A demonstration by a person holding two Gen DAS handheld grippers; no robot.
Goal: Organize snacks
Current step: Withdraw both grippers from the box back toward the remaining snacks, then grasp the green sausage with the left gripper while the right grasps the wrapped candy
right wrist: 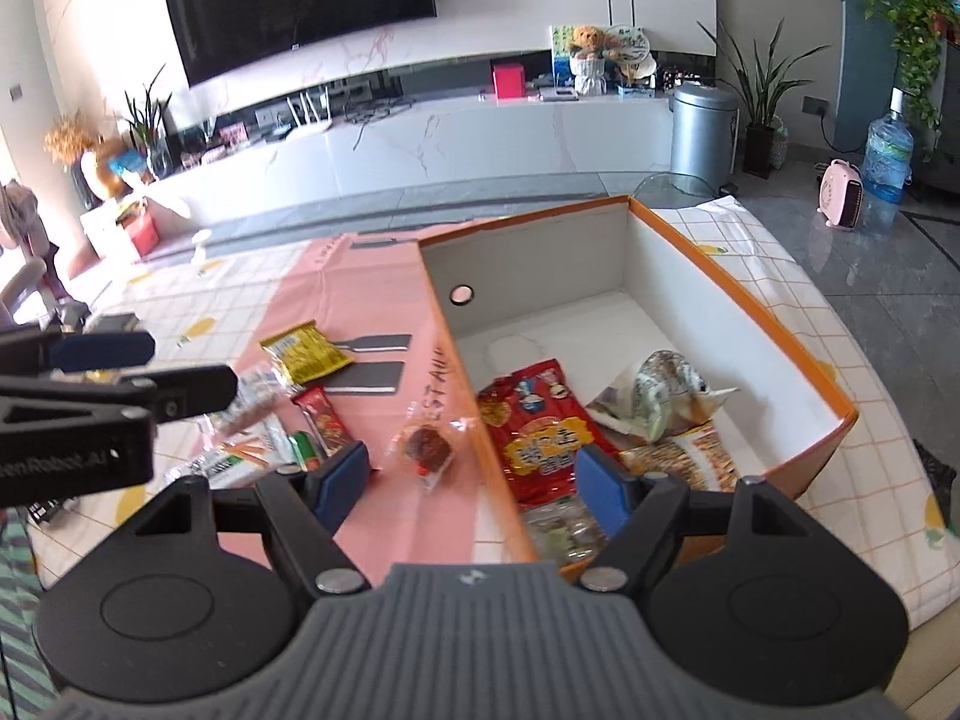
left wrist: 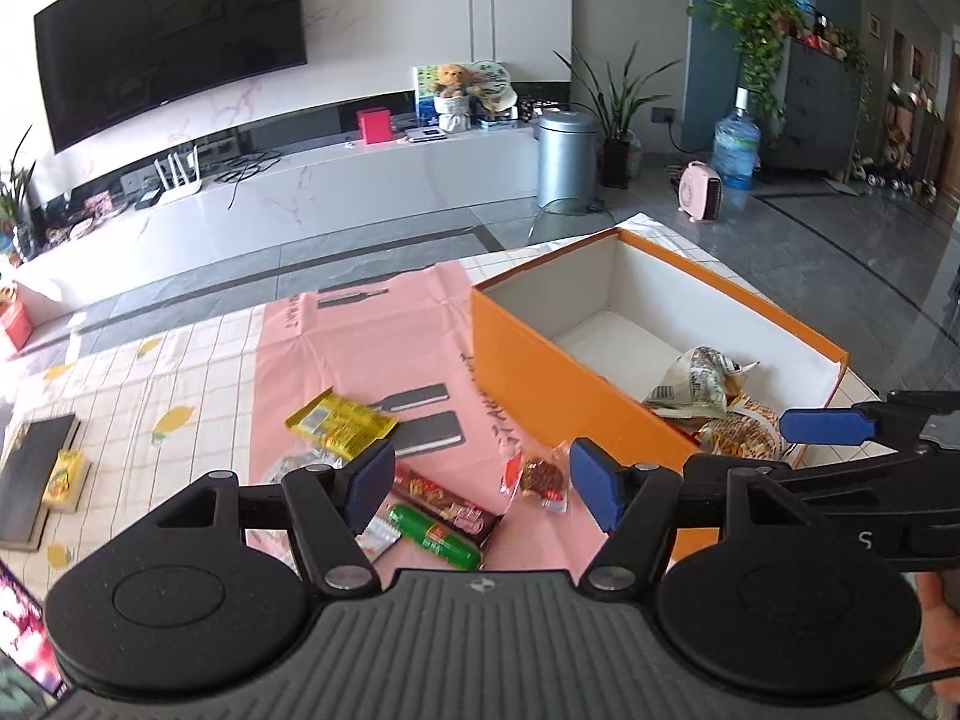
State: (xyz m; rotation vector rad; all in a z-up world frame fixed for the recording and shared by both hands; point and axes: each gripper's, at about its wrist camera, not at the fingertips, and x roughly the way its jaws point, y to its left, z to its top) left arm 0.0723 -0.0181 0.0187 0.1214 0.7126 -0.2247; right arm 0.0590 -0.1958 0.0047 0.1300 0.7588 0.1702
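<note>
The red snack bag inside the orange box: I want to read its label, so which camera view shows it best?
The right wrist view: the red snack bag lies face up on the orange box floor, print in full view. In the left wrist view the box's near wall hides it; only other wrappers show there.

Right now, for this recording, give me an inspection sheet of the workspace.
Surface: checked lemon-print cloth with a pink sheet over it.
Job's things: orange box open, holding a red snack pack and a crumpled wrapper; yellow packet, clear-wrapped dark snack, green sausage stick lie outside on the pink sheet.
Clutter: dark book at the cloth's left.
Grippers: left tongs open, empty; right tongs open, empty.
Cables: on the TV bench.
Surroundings: television, bin, water bottle.
</note>
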